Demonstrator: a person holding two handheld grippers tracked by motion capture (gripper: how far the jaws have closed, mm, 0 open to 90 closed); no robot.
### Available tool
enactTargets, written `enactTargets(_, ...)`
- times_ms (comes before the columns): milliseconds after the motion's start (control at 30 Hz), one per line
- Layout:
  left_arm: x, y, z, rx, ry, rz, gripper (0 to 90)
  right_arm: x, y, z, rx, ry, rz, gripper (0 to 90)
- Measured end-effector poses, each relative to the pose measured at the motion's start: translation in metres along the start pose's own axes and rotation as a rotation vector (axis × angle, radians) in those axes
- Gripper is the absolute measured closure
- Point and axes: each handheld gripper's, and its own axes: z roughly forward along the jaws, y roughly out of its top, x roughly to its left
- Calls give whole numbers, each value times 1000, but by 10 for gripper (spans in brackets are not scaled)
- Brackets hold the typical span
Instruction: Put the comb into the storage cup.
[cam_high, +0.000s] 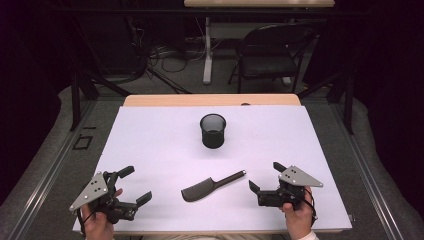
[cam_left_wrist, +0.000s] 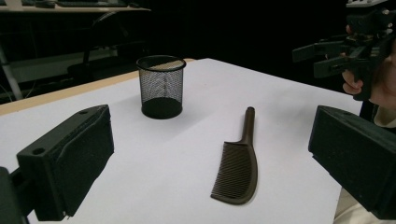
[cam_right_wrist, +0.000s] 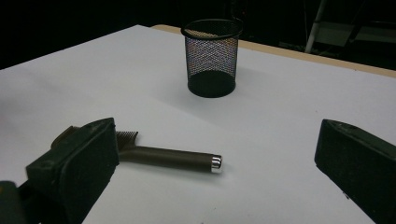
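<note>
The comb (cam_high: 210, 186) lies flat between your two grippers, handle slanting up toward the mesh cup (cam_high: 213, 130). Your right gripper (cam_high: 264, 176), wide open and empty, sits nearer that handle; the left gripper (cam_high: 135, 185) is open and empty too.

The table (cam_high: 150, 150) is viewed from above and forward by the high view. It is viewed low and close from opposite sides by both gripper views; the comb (cam_left_wrist: 238, 172) and mesh cup (cam_right_wrist: 212, 56) are shared.
</note>
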Motion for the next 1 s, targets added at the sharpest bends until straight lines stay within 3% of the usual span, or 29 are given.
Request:
enactTargets(133, -2, -1, -1, 12, -11, 9, 3, -3, 1, 5, 28, -16, 34, 0)
enactTargets(300, -4, -2, -2, 13, -6, 5, 3, -2, 1, 8, 37, 3, 22, 0)
enactTargets(533, -4, -3, 0, 19, -9, 5, 3, -3, 1, 13, 45, -14, 0, 147)
enactTargets(700, -4, -3, -1, 18, -2, 3, 3, -4, 2, 17, 49, -22, 1, 176)
enactTargets(1000, -3, -3, -2, 14, 2, 1, 3, -9, 4, 27, 73, -12, 4, 343)
